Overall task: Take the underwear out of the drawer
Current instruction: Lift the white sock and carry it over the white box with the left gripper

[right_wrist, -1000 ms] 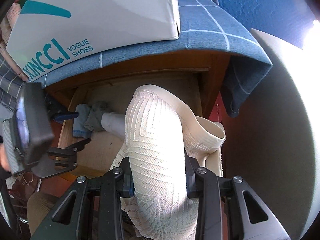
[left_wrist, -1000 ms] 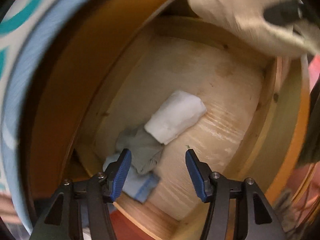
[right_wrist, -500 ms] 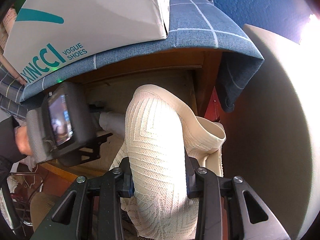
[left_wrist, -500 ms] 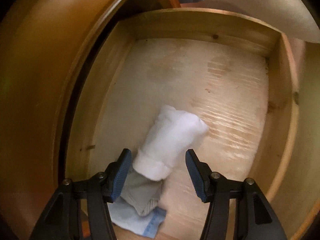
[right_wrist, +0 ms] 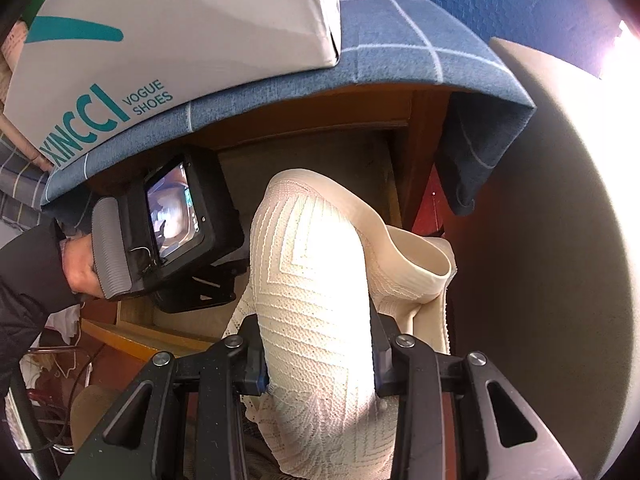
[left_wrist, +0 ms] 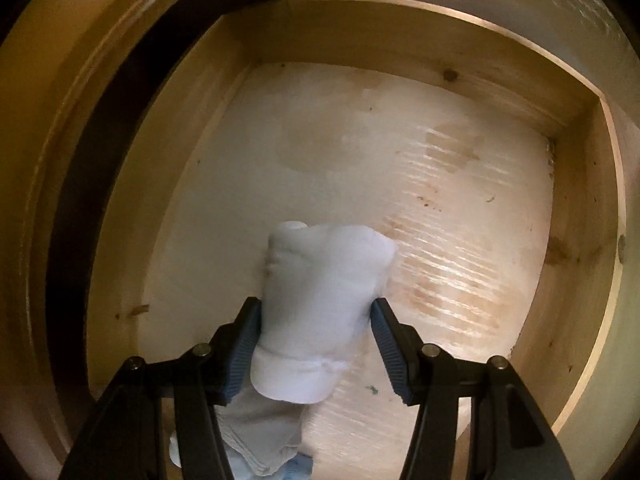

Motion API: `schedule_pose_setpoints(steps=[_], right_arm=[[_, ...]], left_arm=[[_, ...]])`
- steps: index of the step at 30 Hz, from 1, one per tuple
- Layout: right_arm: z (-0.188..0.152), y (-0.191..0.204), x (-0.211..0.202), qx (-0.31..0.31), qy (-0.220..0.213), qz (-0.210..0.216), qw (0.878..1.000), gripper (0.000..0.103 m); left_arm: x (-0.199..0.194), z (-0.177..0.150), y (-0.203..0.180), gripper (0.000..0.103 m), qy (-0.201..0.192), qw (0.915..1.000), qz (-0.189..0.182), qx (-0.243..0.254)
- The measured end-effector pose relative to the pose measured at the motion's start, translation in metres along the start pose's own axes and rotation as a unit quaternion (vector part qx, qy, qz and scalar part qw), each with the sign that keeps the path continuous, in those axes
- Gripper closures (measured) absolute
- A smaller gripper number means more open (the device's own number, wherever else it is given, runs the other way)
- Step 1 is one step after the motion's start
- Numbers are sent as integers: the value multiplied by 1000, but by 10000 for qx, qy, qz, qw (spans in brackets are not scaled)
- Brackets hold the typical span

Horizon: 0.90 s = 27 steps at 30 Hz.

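Inside the pale wooden drawer (left_wrist: 400,36), near left: a soft white rolled underwear (left_wrist: 320,312) between the blue ribbed pads of the left tool (left_wrist: 316,344), both pads touching its sides. Beneath it, a crumpled grey cloth (left_wrist: 260,436) and a blue scrap (left_wrist: 298,466). Worn, stained plywood floor elsewhere. Outside, clamped in the right tool (right_wrist: 318,354): cream lace-knit underwear (right_wrist: 316,280) with chevron ribbing. Above, a glossy white shoebox (right_wrist: 180,32) on blue checked fabric (right_wrist: 400,48).
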State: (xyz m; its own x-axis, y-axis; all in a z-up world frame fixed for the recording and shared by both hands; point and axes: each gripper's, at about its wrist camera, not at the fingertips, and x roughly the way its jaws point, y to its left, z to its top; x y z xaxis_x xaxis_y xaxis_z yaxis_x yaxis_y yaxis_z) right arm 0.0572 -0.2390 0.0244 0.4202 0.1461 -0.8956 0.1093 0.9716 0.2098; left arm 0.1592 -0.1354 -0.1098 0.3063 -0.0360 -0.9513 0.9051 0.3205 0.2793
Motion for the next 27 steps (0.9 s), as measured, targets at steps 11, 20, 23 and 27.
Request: schedule_pose_setpoints(steps=[11,20,23,27], right_arm=[[-3,9,3,-173,32,-49,9998,70],[-4,17,8,-270,73,-106,9996,70],[-4,20,10,-321,109,-131,9993,70],[-5,21,12,-359,160,-148,9991,70]], left_arm=[[-3,-7,3,61,424,9983,-234,-321],[-33,-17,5,61,515,9945,-384,-829],[-41,-27,11,62,501,9922,-453,-1043],[-53,-37,11,62,390,9880,-357,-1454]])
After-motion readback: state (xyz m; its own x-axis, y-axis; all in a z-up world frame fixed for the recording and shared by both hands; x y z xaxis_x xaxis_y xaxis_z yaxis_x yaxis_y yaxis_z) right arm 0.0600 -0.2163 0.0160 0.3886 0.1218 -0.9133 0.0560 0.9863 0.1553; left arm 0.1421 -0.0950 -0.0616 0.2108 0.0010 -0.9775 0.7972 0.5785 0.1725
